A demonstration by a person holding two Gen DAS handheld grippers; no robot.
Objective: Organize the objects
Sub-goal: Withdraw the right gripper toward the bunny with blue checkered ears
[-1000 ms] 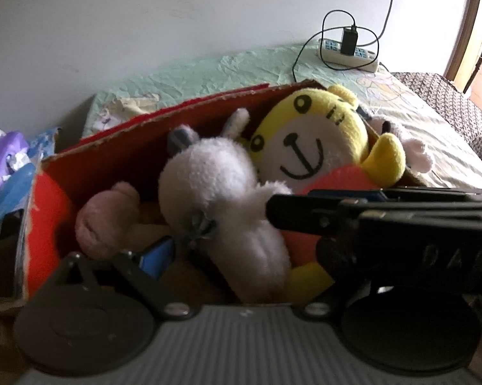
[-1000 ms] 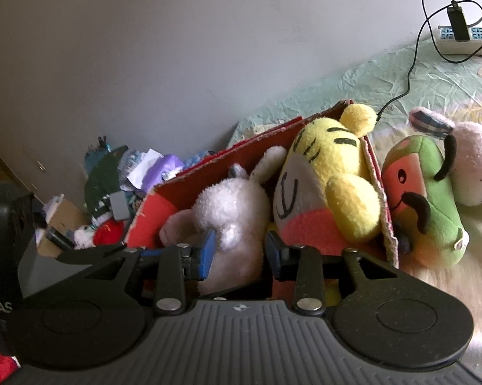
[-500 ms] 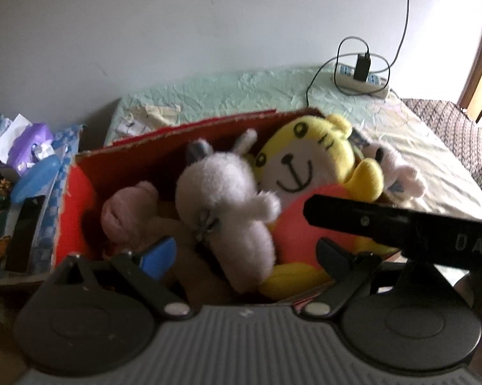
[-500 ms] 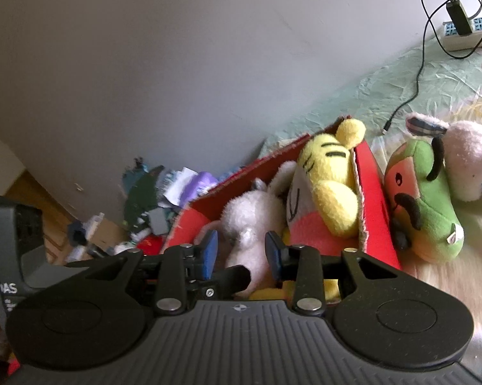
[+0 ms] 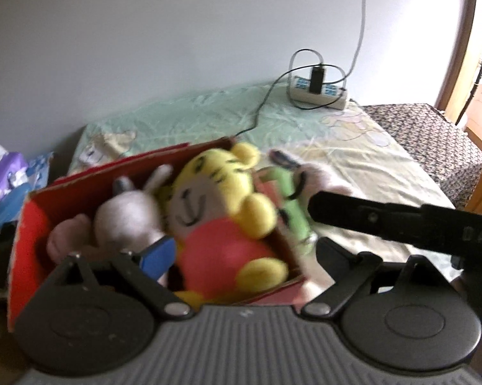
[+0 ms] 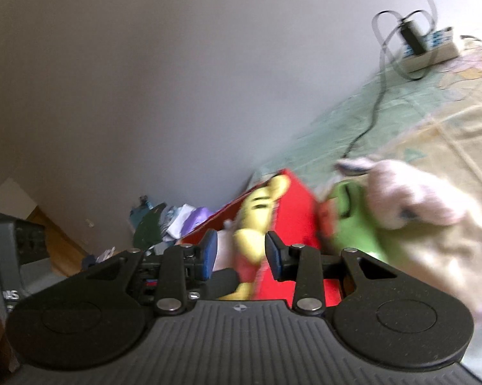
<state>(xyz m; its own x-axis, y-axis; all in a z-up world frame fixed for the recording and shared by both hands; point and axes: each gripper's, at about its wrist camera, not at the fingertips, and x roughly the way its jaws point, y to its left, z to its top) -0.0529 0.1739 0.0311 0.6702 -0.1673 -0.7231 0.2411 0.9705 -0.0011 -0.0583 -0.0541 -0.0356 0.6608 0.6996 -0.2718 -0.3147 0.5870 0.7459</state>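
Plush toys fill the red cardboard box (image 5: 32, 224) on the bed (image 5: 353, 147): yellow tiger (image 5: 221, 199), white rabbit (image 5: 128, 218). Left gripper (image 5: 241, 250) and right gripper (image 6: 240, 252) hover spread, holding nothing. Green plush (image 6: 353, 224) lies just beside the box.

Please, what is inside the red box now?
Inside the red box: a yellow tiger plush, a white rabbit plush and a pink plush. The box bottom is covered.

Our left gripper (image 5: 241, 253) is held with its jaws spread wide, nothing between them — only its blue left pad (image 5: 157, 256) shows clearly. Our right gripper (image 6: 241, 253) is open too, blue pads (image 6: 208, 252) parted and empty.
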